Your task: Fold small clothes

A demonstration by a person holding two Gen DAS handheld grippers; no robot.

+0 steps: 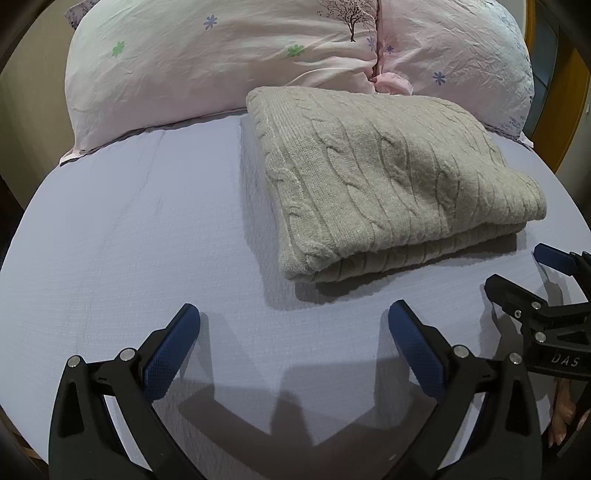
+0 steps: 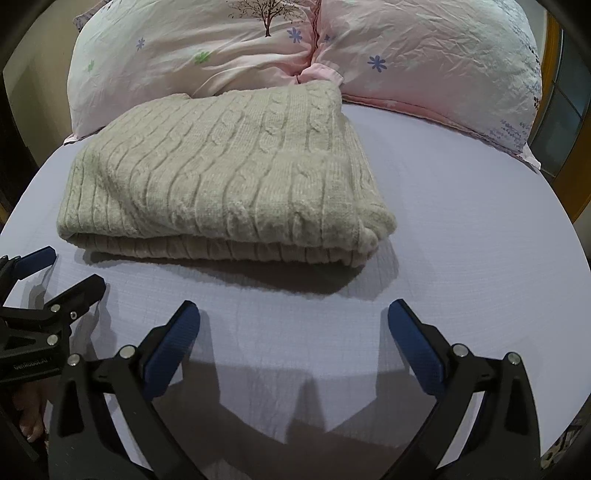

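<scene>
The beige cable-knit sweater (image 1: 391, 177) is lying folded on the lilac bed sheet (image 1: 147, 240), near the pink floral pillows (image 1: 221, 55); left claw (image 1: 293, 314) and right claw (image 2: 293, 314) are hovering wide apart and empty just short of it, likely because folding looks finished.

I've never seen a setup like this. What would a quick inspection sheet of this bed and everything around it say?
Surface: pale lavender bed sheet, smooth, faint creases.
Job's things: beige cable-knit sweater, folded into a thick rectangle, lying flat, its far edge against the pillows.
Clutter: nothing seen.
Claws: left claw open, holding nothing, over the sheet short of the sweater; right claw open, holding nothing, likewise short of it.
Cables: nothing seen.
Surroundings: two pink flower-print pillows at the head of the bed; yellow wooden frame at the far right; dim wall on the left.
</scene>
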